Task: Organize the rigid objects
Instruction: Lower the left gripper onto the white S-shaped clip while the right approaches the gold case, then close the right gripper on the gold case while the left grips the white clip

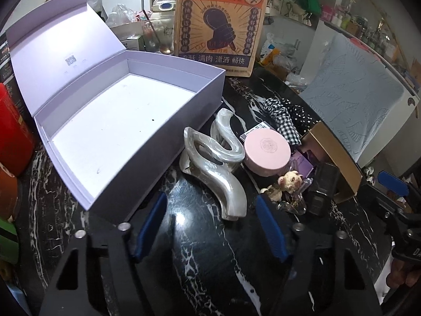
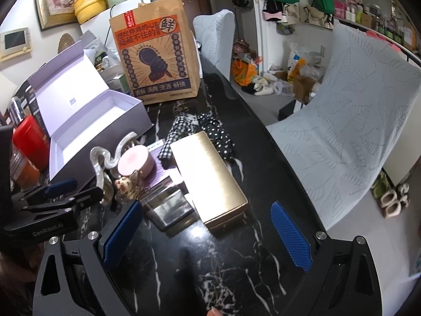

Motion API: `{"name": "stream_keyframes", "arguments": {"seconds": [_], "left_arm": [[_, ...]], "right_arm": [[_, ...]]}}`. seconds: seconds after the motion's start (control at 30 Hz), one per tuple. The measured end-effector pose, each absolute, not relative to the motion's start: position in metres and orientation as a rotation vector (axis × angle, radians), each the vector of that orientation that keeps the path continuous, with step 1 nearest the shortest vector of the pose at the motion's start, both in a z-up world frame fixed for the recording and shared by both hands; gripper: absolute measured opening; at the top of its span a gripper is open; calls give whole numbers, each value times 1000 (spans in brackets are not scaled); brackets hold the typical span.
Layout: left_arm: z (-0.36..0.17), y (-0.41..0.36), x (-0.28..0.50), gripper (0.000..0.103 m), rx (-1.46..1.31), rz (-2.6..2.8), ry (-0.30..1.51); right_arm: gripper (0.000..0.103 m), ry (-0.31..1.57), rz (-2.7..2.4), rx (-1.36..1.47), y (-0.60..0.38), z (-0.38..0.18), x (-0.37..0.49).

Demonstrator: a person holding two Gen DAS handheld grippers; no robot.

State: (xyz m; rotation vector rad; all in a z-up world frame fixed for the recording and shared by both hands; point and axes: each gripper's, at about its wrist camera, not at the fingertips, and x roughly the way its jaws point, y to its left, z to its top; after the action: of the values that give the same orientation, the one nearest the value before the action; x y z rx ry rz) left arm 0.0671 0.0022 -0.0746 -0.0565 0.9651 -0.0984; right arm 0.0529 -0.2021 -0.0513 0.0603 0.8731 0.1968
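Note:
An open, empty lavender box (image 1: 113, 131) with its lid up stands on the black marble table (image 1: 210, 263); it also shows in the right wrist view (image 2: 86, 129). Beside it lie a pearly wavy hair claw (image 1: 213, 168), a pink round tin (image 1: 265, 155), a small bear figure (image 1: 289, 181) and a gold box (image 2: 210, 176). My left gripper (image 1: 213, 226) is open and empty, just short of the hair claw. My right gripper (image 2: 208, 237) is open and empty, just before the gold box and a dark glass bottle (image 2: 171, 205).
A brown paper bag (image 1: 221, 21) stands behind the box. Checked and dotted scrunchies (image 2: 200, 131) lie mid-table. A red canister (image 2: 29, 142) stands at the left. A chair with a pale blue cover (image 2: 355, 121) is along the table's right edge.

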Motion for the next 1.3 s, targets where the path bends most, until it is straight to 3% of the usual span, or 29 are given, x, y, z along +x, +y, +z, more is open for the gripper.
{"name": "stream_keyframes", "arguments": {"seconds": [0.2, 0.33, 0.47, 0.53, 0.67, 1.0, 1.3], "left_arm": [[-81, -1, 76, 65, -49, -95, 979], [-87, -3, 83, 48, -54, -99, 990], [-95, -4, 88, 39, -61, -99, 1014], [-97, -5, 88, 27, -46, -95, 1014], [-98, -5, 88, 21, -29, -78, 1013], [-96, -2, 76, 21, -35, -80, 1020], [-93, 4, 54, 20, -46, -76, 1030]], "right_arm": [[99, 874, 214, 63, -204, -54, 61], [92, 874, 226, 60, -203, -57, 71], [80, 893, 259, 77, -204, -62, 81], [76, 908, 269, 94, -205, -66, 85], [71, 922, 302, 140, -210, -68, 88], [55, 929, 280, 167, -219, -74, 87], [48, 921, 288, 121, -214, -73, 75]]}}
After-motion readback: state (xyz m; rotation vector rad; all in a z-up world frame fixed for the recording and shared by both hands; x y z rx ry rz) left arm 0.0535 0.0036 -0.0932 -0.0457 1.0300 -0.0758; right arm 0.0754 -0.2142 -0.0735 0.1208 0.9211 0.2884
